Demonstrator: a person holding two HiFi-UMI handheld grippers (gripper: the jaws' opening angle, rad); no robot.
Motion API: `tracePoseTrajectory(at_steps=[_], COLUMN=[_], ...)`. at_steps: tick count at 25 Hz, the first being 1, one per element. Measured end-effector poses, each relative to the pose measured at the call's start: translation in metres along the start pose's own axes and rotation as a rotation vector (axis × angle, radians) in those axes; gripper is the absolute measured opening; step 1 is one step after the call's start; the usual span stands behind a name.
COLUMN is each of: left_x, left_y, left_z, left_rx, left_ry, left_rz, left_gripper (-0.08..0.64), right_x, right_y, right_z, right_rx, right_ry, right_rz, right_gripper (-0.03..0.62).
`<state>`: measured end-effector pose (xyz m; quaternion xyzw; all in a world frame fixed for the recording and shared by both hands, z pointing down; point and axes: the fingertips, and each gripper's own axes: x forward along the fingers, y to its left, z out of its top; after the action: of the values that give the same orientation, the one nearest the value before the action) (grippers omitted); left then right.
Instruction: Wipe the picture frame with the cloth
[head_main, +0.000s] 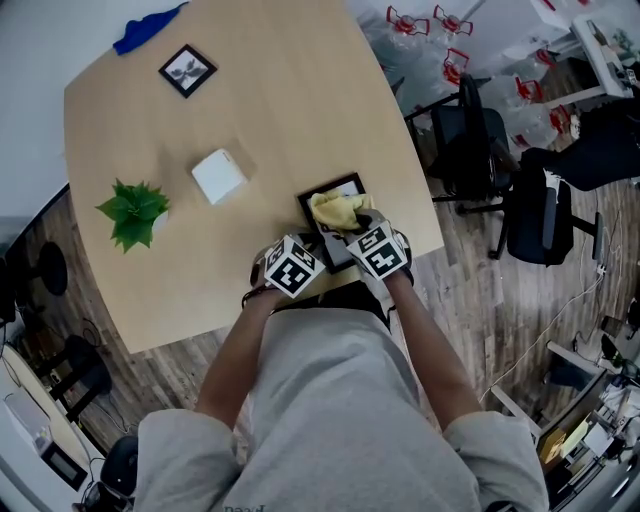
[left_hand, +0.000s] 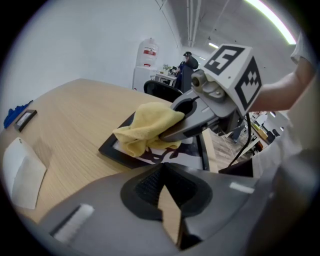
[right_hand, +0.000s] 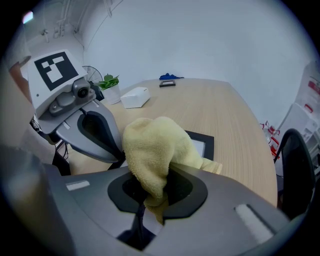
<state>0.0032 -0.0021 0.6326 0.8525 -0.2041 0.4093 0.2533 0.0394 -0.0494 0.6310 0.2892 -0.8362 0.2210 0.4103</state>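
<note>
Pale wood worktop (head_main: 290, 110) in an office-type room, with wood-look floor (head_main: 470, 290) around it and a couple of black office chairs (head_main: 470, 140) off past the far right side of the picture frame (left_hand: 116, 151). That black frame is the landmark, so everything below is relative to it. It lies flat, close to the worktop edge nearest the person, right in front of them.

The yellow cloth (right_hand: 152, 145) is bunched up on top of the frame, over its glass. The right gripper (right_hand: 150, 192) has it: its fingers (left_hand: 195, 122) are clamped on a fold of the cloth, and the rest of the wad puffs out ahead of them onto the frame.

The left gripper (left_hand: 167, 197) sits at the frame's near left side, just beside the right one. Its fingers (right_hand: 97, 132) are pretty much together with nothing held. Only a thin sliver of worktop shows in the gap. The tip looks to be right at the frame's edge, but I can't tell if it's actually pressing on it.

Other stuff: a white box (head_main: 219, 176) is left of the frame and a bit farther back. A little green plant (head_main: 133, 210) is farther left again. Well beyond the frame, at the far left corner, are a smaller black frame (head_main: 187, 70) and something blue (head_main: 145, 30) at the very edge.
</note>
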Motion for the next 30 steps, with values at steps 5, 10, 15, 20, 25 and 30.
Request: tracePoseTrajectory(at_steps=[5, 10, 15, 20, 25, 30], left_x=[0.001, 0.001, 0.001, 0.0, 0.0, 0.0], left_y=[-0.002, -0.001, -0.001, -0.001, 0.001, 0.002], left_z=[0.0, 0.001, 0.0, 0.002, 0.002, 0.001], left_rx=[-0.003, -0.008, -0.016, -0.029, -0.042, -0.048], left_ry=[-0.004, -0.003, -0.004, -0.005, -0.03, -0.032], left_rz=[0.004, 0.003, 0.001, -0.009, -0.009, -0.017], left_gripper=[0.052, 0.052, 0.052, 0.052, 0.052, 0.052], right_x=[0.01, 0.014, 0.019, 0.021, 0.023, 0.028], right_y=[-0.007, -0.012, -0.015, -0.016, -0.017, -0.019], right_z=[0.01, 0.024, 0.032, 0.039, 0.049, 0.058], right_rx=[0.01, 0.006, -0.005, -0.015, -0.027, -0.036], right_ry=[-0.013, -0.018, -0.012, -0.008, -0.027, -0.056], right_rz=[0.003, 0.006, 0.003, -0.005, -0.011, -0.021], right_gripper=[0.051, 0.051, 0.051, 0.051, 0.051, 0.051])
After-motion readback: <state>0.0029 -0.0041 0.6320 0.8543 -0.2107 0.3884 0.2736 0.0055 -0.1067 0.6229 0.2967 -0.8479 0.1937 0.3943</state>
